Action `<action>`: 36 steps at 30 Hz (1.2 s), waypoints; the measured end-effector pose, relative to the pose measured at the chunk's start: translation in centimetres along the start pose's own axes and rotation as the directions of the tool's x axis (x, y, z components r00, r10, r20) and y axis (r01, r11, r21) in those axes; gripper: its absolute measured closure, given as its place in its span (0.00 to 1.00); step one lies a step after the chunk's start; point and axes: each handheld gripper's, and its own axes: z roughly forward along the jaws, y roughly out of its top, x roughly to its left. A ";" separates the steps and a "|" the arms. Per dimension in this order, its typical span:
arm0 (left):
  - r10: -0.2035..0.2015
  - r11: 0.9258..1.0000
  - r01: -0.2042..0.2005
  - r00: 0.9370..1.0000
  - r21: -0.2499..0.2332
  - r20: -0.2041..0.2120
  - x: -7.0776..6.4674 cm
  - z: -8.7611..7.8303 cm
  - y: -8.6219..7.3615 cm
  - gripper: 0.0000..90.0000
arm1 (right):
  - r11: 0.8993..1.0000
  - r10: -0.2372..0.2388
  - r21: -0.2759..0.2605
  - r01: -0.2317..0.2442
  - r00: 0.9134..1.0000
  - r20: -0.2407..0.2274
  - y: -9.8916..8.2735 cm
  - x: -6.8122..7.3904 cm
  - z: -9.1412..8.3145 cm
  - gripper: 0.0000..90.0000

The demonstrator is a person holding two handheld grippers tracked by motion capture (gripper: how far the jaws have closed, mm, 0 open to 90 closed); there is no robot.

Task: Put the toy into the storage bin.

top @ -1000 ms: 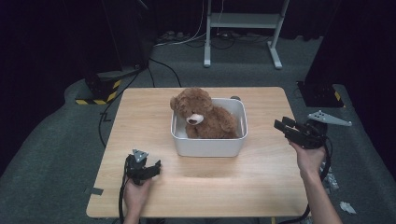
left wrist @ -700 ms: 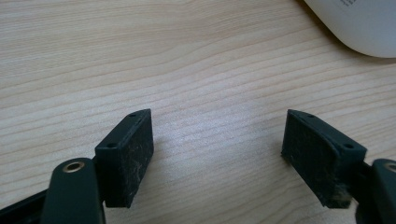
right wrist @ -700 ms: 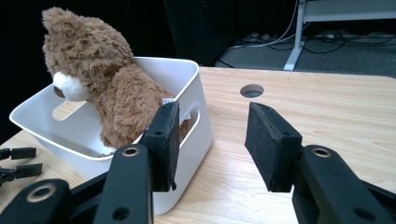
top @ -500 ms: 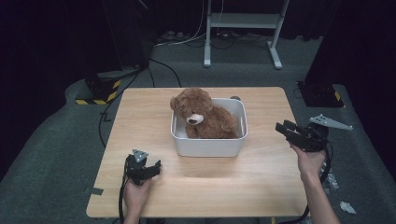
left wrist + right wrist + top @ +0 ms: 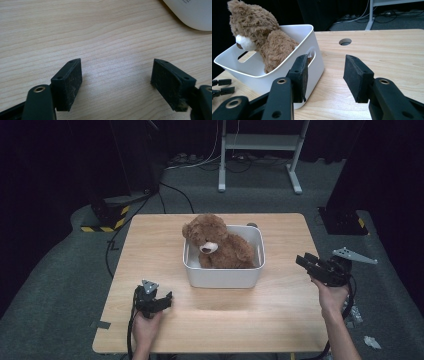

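Both grippers (image 5: 161,301) (image 5: 304,261) spread and empty, left resting near, right hovering right of bin (image 5: 223,276), likely lining up on teddy bear (image 5: 216,243).

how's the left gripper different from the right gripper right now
The left gripper sits low near the table's front edge, in front of the white bin; the right gripper is held up at the table's right edge, beside the bin. The left aims at bare wood, the right toward the bin. Both stand open, holding nothing.
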 end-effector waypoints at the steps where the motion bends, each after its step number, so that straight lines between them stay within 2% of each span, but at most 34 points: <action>1: 0.000 1.000 0.000 1.000 0.000 0.000 0.0 0.0 0.0 0.28 | 1.000 -0.003 0.001 0.003 1.000 0.000 -0.1 -0.1 0.0 0.60; 18: -0.002 1.000 0.002 1.000 -0.002 -0.001 0.0 0.0 0.0 0.28 | 1.000 0.017 0.023 -0.017 1.000 0.007 -1.5 -0.1 0.6 0.60; 36: -0.004 1.000 0.004 1.000 -0.003 0.000 0.0 0.0 0.0 0.28 | 0.999 0.008 0.048 -0.009 1.000 0.028 -3.1 -0.1 1.5 0.60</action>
